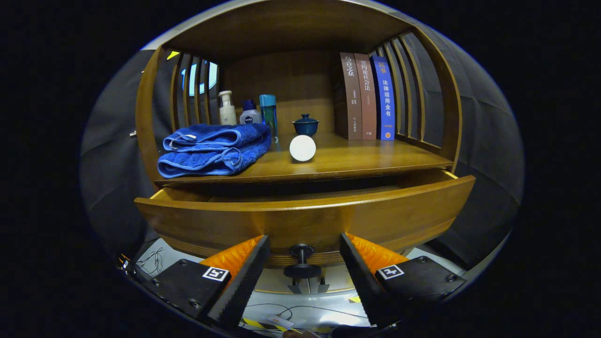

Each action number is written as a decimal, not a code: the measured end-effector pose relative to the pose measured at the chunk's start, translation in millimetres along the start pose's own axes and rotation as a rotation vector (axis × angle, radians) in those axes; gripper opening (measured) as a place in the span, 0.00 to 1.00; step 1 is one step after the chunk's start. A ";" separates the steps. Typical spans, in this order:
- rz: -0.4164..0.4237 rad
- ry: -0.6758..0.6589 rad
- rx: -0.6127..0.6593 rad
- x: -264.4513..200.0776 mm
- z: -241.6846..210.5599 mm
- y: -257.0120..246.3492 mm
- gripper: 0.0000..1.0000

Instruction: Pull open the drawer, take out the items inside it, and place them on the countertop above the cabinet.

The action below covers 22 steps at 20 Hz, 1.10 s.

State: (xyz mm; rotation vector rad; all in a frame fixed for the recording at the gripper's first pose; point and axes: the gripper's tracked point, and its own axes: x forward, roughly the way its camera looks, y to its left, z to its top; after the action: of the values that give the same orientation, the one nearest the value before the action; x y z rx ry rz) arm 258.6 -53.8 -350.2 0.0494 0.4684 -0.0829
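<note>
My jaws [304, 263] stand wide apart, gripping nothing, with the drawer's dark knob [302, 261] sitting between them, touched by neither finger. Just beyond the knob I see the curved wooden front of the drawer [305, 218], pulled partly out of the cabinet; I cannot see into it from here. Above it, the desk [366, 162] carries a folded blue towel [213, 149] on my left, a white round object [302, 148] near the middle, a small dark lidded cup [305, 125] behind that, three bottles [249, 112] beyond the towel, and upright books [367, 96] on my right.
</note>
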 end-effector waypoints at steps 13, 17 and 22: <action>-0.014 -0.017 0.007 36.6 13.9 1.5 0.99; -0.010 -0.012 0.010 35.6 12.9 3.1 0.99; 0.005 0.003 0.010 34.4 12.5 4.4 0.99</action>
State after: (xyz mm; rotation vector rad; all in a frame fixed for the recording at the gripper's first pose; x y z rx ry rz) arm 295.2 -52.6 -354.5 0.0608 0.4707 -0.0804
